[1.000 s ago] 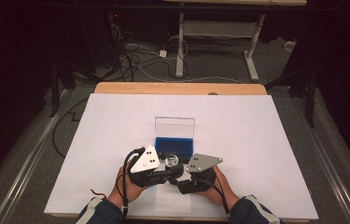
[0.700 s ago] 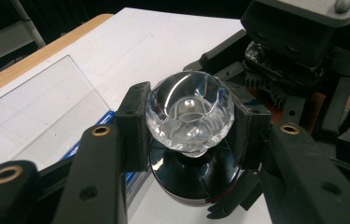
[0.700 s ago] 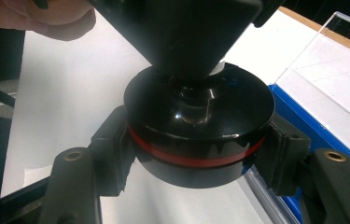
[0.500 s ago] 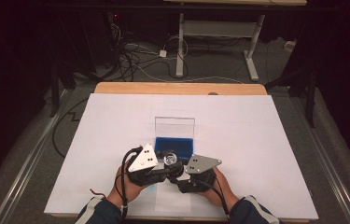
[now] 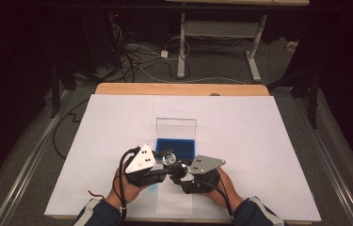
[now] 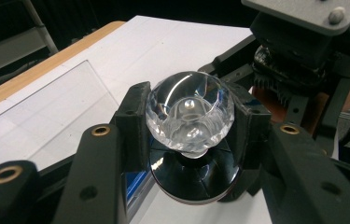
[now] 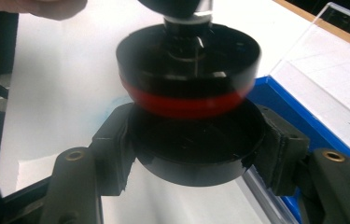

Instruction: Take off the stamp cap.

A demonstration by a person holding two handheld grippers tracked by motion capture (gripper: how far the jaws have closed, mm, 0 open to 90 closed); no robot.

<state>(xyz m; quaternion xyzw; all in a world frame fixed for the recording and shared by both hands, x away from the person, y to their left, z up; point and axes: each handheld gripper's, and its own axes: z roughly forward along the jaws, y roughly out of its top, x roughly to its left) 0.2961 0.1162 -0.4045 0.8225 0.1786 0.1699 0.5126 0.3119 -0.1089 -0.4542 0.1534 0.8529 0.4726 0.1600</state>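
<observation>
Two grippers on one small round pot, right at the near edge of the blue case [image 5: 176,147], just in front of it and held up off the white table sheet [image 5: 259,141].

Split grip, probably so the top can be worked against the bottom: one tool per half, each squeezing from the sides so nothing spins loose.

Left gripper [image 6: 189,116]: closed down to the width of the faceted clear knob [image 6: 190,109], pads hugging it on both sides, no gap. Under the knob, the black lid disc [image 7: 189,60] with a red band [image 7: 186,103] round its lower edge.

Right gripper [image 7: 196,144]: spread wider, but pinched firmly on the black round base [image 7: 196,161], one pad on each flank.

Lid disc sitting on or barely above the base rim. Can't tell if seated or lifted a hair. Guessing mid-twist or mid-pull.

Behind the blue case tray, its clear lid [image 5: 176,127] standing open, likely parked there as home for the pot.
</observation>
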